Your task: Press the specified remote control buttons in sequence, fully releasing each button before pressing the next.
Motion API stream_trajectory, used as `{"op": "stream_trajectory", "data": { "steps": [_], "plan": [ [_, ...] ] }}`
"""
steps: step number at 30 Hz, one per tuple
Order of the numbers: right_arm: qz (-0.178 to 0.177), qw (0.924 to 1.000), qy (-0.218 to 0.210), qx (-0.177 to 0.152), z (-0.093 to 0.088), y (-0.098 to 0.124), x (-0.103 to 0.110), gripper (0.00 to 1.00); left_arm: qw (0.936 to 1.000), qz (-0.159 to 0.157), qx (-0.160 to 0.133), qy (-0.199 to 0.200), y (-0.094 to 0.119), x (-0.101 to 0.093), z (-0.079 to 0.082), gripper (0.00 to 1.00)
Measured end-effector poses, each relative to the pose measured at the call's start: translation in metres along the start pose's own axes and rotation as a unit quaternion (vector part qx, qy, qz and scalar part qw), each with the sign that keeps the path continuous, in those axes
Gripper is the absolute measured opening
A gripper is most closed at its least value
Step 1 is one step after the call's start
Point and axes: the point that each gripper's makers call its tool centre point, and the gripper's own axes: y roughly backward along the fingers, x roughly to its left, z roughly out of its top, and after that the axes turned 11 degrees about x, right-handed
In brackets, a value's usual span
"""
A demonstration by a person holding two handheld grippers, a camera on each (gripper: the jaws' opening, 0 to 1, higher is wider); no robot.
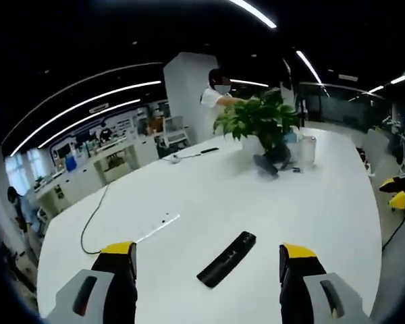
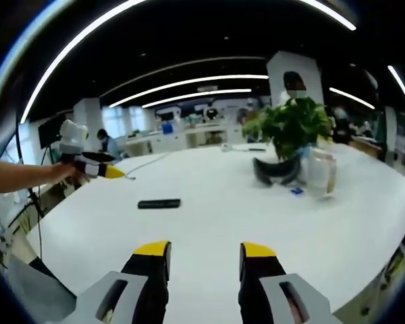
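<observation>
Remote (image 1: 227, 258) lies flat on the white desk (image 1: 310, 216), between the spread jaws of the left tool (image 1: 208, 263), untouched. From the right tool (image 2: 204, 260), also open and empty, it sits at ten o'clock (image 2: 158, 203). Potted plant (image 1: 260, 121) stands at twelve o'clock, well beyond.

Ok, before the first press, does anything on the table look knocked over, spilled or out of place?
Nothing stands out. The remote control lies flat on the white table, apart from both tongs, and the potted plant stands upright farther back.
</observation>
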Motion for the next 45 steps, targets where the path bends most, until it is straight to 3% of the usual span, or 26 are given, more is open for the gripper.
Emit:
{"op": "stream_trajectory", "data": {
  "steps": [4,8,12,18,25,29,32,38,40,44,45],
  "plan": [
    [0.000,1.0000,0.001,0.006,-0.001,-0.001,0.001,0.38,0.9998,-0.012,0.009,-0.014,-0.014,0.000,0.002,0.90],
    [0.001,1.0000,0.004,0.004,-0.001,-0.001,0.002,0.41,0.9978,-0.046,0.020,-0.044,-0.028,-0.007,-0.001,0.88],
    [0.001,0.9999,0.003,0.010,-0.002,-0.003,0.001,0.40,0.9936,-0.065,0.057,-0.073,-0.040,-0.007,-0.012,0.80],
    [0.000,0.9998,0.008,0.017,-0.004,-0.005,0.002,0.40,0.9816,-0.087,0.122,-0.118,-0.061,-0.007,-0.034,0.65],
    [-0.003,0.9996,0.010,0.026,-0.007,-0.006,0.001,0.40,0.9615,-0.125,0.196,-0.147,-0.089,-0.010,-0.062,0.61],
    [-0.004,0.9995,0.011,0.029,-0.007,-0.007,0.001,0.39,0.9530,-0.134,0.216,-0.165,-0.100,-0.009,-0.070,0.58],
    [-0.006,0.9995,0.012,0.030,-0.007,-0.008,0.000,0.39,0.9406,-0.135,0.242,-0.197,-0.107,-0.006,-0.078,0.54],
    [-0.004,0.9991,0.015,0.040,-0.010,-0.011,0.001,0.39,0.9299,-0.150,0.267,-0.204,-0.115,-0.010,-0.086,0.54],
    [-0.004,0.9990,0.017,0.042,-0.011,-0.012,0.002,0.39,0.9222,-0.153,0.276,-0.223,-0.117,-0.010,-0.090,0.53],
    [-0.004,0.9987,0.019,0.047,-0.012,-0.013,0.002,0.39,0.8982,-0.154,0.305,-0.276,-0.119,-0.004,-0.101,0.53],
    [-0.005,0.9987,0.019,0.047,-0.012,-0.013,0.002,0.39,0.8959,-0.159,0.310,-0.276,-0.120,-0.005,-0.103,0.53]
  ]
}}
